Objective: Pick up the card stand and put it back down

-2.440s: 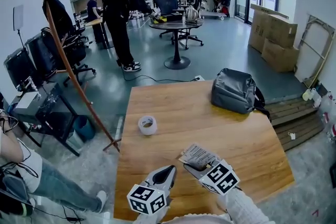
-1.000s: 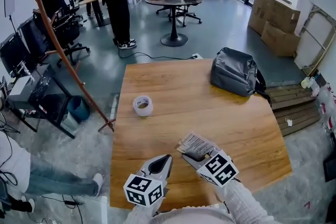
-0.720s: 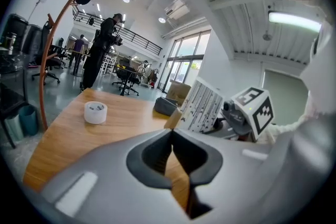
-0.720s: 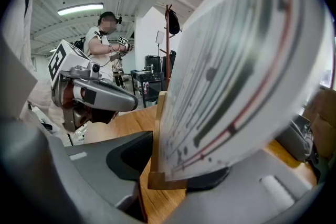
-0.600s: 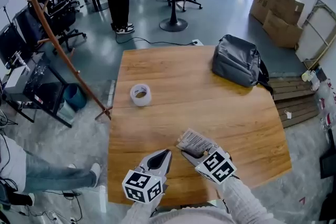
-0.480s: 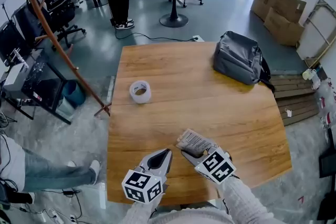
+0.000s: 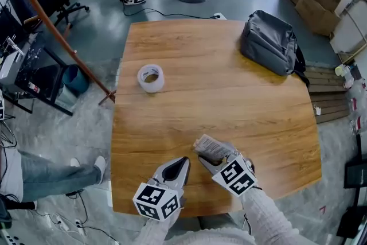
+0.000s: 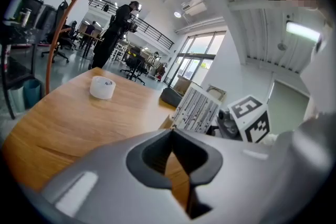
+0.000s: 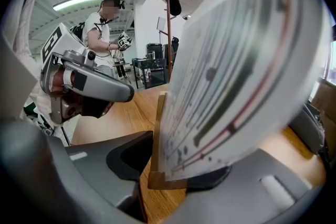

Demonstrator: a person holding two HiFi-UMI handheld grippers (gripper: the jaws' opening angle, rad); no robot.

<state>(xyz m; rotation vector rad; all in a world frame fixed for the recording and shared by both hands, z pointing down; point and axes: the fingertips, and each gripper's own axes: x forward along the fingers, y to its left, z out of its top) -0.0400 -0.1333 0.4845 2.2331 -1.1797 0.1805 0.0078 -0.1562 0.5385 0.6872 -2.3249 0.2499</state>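
The card stand (image 7: pixel 210 147) is a small wooden base (image 9: pixel 156 162) carrying a white printed card (image 9: pixel 231 71). My right gripper (image 7: pixel 211 161) is shut on it near the table's front edge, with one jaw on each side of the base. Whether the base touches the wooden table (image 7: pixel 218 94) I cannot tell. My left gripper (image 7: pixel 182 164) hovers just left of the stand, shut and empty, its tips meeting in a point. In the left gripper view the card stand (image 8: pixel 197 108) stands to the right, beyond the shut left gripper (image 8: pixel 170 134).
A roll of white tape (image 7: pixel 150 77) lies at the table's left middle. A grey backpack (image 7: pixel 272 43) sits at the far right corner. A slanted wooden pole (image 7: pixel 51 26) and office chairs stand on the floor to the left, with a seated person's leg (image 7: pixel 46 172) nearby.
Both grippers have sunk toward the table top, the card stand still held in the right one. The head view has tipped further down onto the table.
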